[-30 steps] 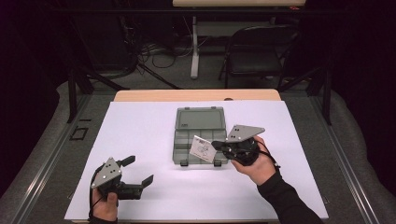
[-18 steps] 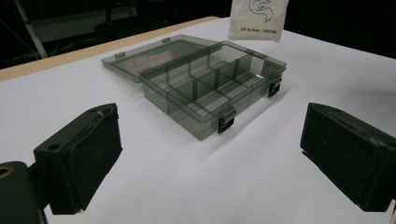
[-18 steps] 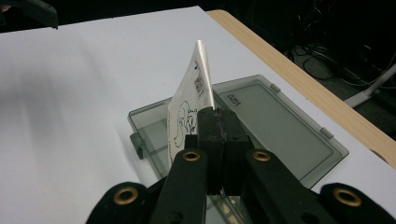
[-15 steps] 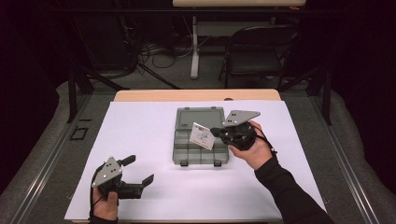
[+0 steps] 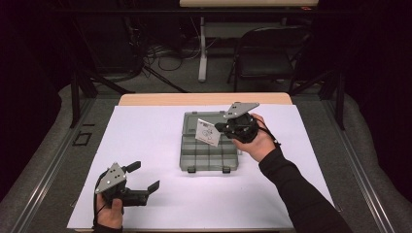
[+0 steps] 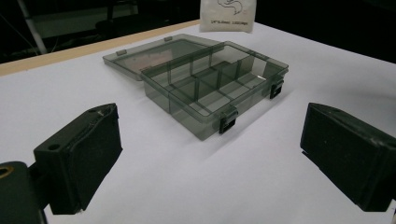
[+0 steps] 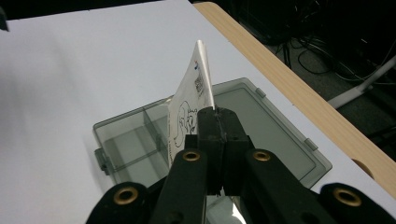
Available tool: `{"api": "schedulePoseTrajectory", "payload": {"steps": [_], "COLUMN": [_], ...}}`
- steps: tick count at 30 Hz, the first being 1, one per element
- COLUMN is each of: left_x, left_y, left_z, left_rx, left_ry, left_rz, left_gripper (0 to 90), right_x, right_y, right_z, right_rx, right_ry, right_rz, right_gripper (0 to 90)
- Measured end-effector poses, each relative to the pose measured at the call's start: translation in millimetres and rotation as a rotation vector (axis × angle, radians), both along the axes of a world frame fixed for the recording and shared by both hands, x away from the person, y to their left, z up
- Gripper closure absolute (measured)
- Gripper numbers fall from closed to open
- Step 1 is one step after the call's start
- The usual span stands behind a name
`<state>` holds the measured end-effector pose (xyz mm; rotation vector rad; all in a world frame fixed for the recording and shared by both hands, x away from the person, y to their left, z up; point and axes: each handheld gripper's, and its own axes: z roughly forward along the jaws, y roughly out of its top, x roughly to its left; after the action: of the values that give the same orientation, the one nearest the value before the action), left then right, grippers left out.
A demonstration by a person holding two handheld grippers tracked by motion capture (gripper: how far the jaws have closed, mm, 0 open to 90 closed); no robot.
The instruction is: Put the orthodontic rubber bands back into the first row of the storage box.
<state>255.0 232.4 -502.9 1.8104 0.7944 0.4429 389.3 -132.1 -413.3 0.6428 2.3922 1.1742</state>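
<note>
Above the open compartments of the organizer box (image 5: pixel 209 148), the right hand-held gripper (image 5: pixel 219 128) holds a small white packet (image 5: pixel 207 132) clear of the plastic, its two black jaws pressed flat together on one edge of the packet. In the right gripper view the packet (image 7: pixel 189 107) is a thin, flat sachet with a black line drawing and small print on its face, standing nearly on edge and tilted away from the jaws. The box is a shallow rectangular case of smoky, translucent grey plastic, split by thin walls into a grid of small cells; its flat lid lies folded back on the far side, and two dark latches hang on the near wall (image 6: pixel 229 122). It sits on a smooth, matte white sheet (image 5: pixel 150 141) that covers most of the bench (image 5: pixel 160 99), whose pale wooden edge shows along the far side. The person's right hand (image 5: pixel 255 143), in a dark sleeve, wraps the gripper body, and the grey three-cornered plate stands above it. Near the front left corner of the sheet, well apart from the box, the left hand-held gripper (image 5: pixel 143 177) hovers low with its jaws spread wide and nothing between them; in the left gripper view its blocky black pads (image 6: pixel 79 156) look rubbery and slightly scuffed, framing the box from the front.
</note>
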Motion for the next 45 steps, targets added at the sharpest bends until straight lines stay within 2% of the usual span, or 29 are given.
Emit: {"api": "schedulePoseTrajectory", "payload": {"steps": [6, 14, 26, 34, 45], "left_x": [-1.1, -0.9, -2.0, -2.0, -2.0], "left_y": [0.3, 1.4, 2.4, 2.4, 2.4], "left_z": [-0.4, 0.1, 0.5, 0.6, 0.5], "left_rx": [-0.001, 0.008, 0.007, 0.009, 0.01], "left_ry": [0.0, -0.003, -0.007, -0.008, -0.007], "left_rz": [0.003, 0.001, 0.0, -0.002, -0.001], "left_gripper": [5.2, 5.3, 5.3, 5.4, 5.6], "right_x": [14.9, 25.8, 32.2, 35.1, 36.0], "right_y": [3.4, 7.1, 16.4, 12.3, 7.5], "right_z": [-6.7, -18.4, -35.6, -48.5, -59.1], "right_rx": [-0.019, -0.033, -0.069, -0.075, -0.082], "right_ry": [0.018, 0.041, 0.052, 0.067, 0.095], "right_rz": [-0.02, -0.028, -0.024, -0.047, -0.046], "right_gripper": [90.0, 90.0, 90.0, 90.0, 90.0]}}
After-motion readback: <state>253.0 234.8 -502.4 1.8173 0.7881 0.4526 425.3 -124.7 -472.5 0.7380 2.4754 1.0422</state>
